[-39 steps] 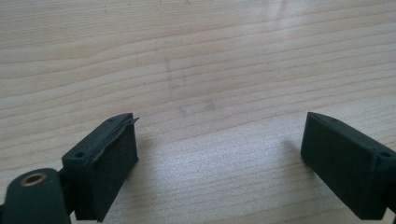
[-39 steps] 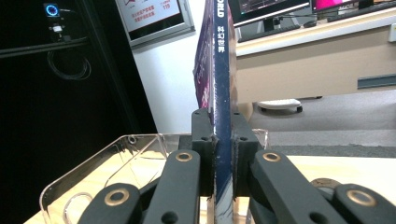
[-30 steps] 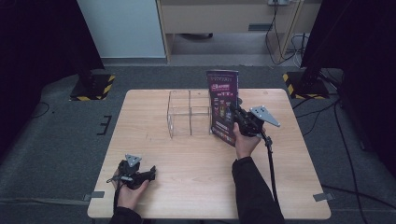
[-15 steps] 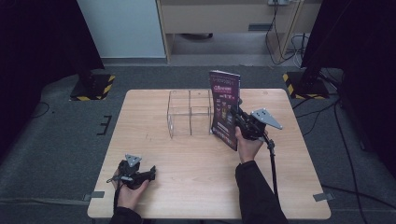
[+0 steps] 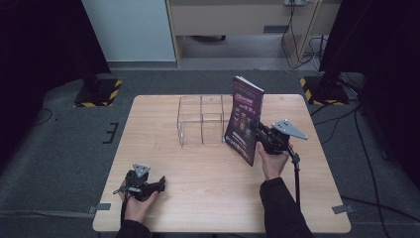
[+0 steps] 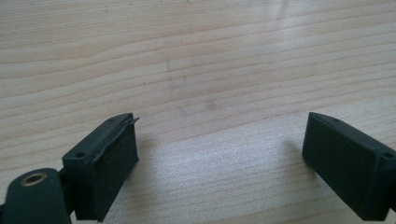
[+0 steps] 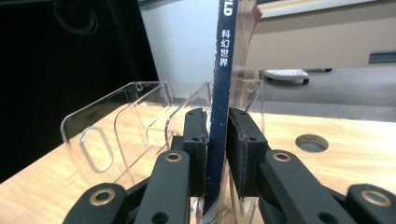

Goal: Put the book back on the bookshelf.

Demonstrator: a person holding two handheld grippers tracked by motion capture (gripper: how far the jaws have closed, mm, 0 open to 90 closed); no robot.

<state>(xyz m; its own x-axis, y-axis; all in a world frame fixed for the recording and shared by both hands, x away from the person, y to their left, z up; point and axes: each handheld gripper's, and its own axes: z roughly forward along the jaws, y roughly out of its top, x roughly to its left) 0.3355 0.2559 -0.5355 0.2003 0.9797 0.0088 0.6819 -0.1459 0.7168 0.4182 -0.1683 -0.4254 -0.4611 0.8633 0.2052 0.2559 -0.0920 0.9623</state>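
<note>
Pale wood table on grey carpet, dark curtains at 9 and 3 o'clock, right gripper clenched on upright magazine beside clear organizer, left gripper released at 7 o'clock.

Magazine now nearer the clear organizer.

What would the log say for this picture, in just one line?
right gripper: shut on upright dark-covered magazine | beside clear plastic divided box | left gripper: open, near wooden table

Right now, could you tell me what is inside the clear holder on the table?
The clear holder looks empty; the magazine held by the right gripper hides its right end.
</note>
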